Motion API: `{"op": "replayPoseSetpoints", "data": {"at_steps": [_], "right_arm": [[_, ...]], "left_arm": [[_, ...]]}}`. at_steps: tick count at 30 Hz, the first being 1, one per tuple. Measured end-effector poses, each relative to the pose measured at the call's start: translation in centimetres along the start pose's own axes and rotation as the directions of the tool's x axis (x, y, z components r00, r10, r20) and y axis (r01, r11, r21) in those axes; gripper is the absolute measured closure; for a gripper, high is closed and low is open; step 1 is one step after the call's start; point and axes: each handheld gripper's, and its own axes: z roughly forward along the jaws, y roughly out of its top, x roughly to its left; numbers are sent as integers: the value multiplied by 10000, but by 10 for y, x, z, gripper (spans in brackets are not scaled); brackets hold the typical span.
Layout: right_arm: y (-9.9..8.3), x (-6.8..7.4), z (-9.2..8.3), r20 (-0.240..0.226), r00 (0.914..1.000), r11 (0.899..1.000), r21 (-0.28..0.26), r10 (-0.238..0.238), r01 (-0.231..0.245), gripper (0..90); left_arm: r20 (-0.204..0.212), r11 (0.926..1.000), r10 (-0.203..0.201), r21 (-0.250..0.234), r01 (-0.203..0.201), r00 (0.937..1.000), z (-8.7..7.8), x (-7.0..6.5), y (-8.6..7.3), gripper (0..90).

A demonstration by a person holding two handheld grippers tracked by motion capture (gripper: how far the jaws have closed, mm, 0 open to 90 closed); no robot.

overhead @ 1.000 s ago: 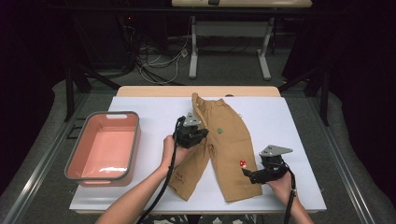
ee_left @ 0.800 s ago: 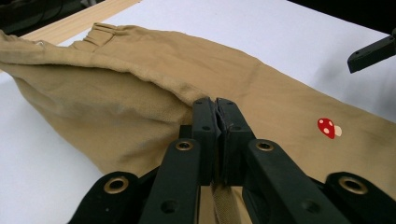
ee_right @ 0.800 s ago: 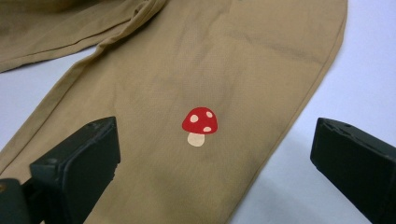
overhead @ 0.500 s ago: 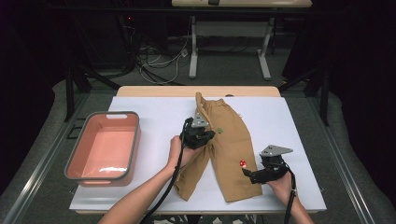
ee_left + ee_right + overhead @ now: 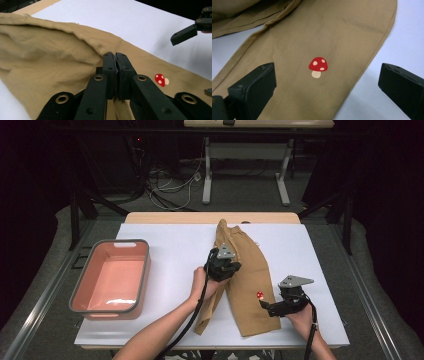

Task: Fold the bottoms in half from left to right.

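Trousers [image 5: 247, 270] of tan cloth lie on the white table [image 5: 165, 245], near its middle, the waist toward the far edge and the legs toward the person. The left gripper [image 5: 223, 268] has its jaws pressed together on a fold of the cloth, which it holds lifted over the other leg; in the left gripper view the fabric [image 5: 50, 50] is pinched between the two black tips and drapes away to the left. The right gripper [image 5: 324, 85] stands with its jaws wide apart, holding nothing, on either side of a red mushroom print [image 5: 318, 67] on the near leg. A pink tub [image 5: 111, 279] sits well apart at the table's left side.
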Motion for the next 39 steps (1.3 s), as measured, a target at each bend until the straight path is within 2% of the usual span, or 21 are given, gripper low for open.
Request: {"op": "replayPoseSetpoints", "data": {"at_steps": [6, 9, 11, 14, 16, 18, 22, 26, 28, 29, 32, 35, 39], "right_arm": [[0, 0, 0, 54, 10000, 10000, -2, 15, -15, 11], [-1, -1, 1, 15, 10000, 10000, 35, 66, -67, 11], [-1, -2, 1, -26, 10000, 10000, 36, 67, -67, 11], [-1, -2, 0, -1, 10000, 9999, 82, 80, -80, 13], [-1, -2, 1, -45, 9999, 9999, 91, 96, -96, 14], [-1, -2, 2, -15, 9999, 9999, 58, 127, -126, 15], [0, -1, 3, -75, 9999, 9998, 152, 142, -141, 16], [0, 0, 3, -29, 9999, 9998, 156, 154, -153, 17], [0, 0, 3, -41, 9999, 9997, 216, 147, -146, 18], [0, 0, 4, -44, 9998, 9998, 144, 168, -168, 19], [0, 0, 4, -71, 9998, 9996, 207, 189, -187, 21], [0, 1, 5, -45, 9999, 9998, 177, 99, -99, 22], [0, 2, 7, -92, 9999, 9996, 246, 126, -124, 24]], "left_arm": [[232, 9997, 62, 246, -68, 9997, 18, -9, -2, 865], [406, 9989, -123, 463, 104, 9991, 29, -12, -5, 842], [552, 9983, -241, 535, 211, 9982, 33, -12, -7, 742], [707, 9978, -368, 585, 327, 9968, 32, -12, -9, 508], [599, 9980, -288, 572, 254, 9978, 28, -11, -10, 414], [540, 9976, -211, 663, 175, 9983, 23, -9, -11, 367], [377, 9971, -180, 750, 151, 9991, 14, -1, -17, 308], [271, 9969, -370, 708, 350, 9989, 3, 7, -25, 250], [271, 9970, -280, 734, 260, 9992, -2, 11, -29, 191], [256, 9970, -342, 697, 323, 9991, -6, 13, -31, 183], [-38, 9972, -125, 739, 128, 9999, -15, 18, -37, 156], [-267, 9965, -108, 821, 129, 9996, -25, 23, -47, 138], [-575, 9955, -266, 896, 317, 9980, -35, 33, -60, 112]]}}
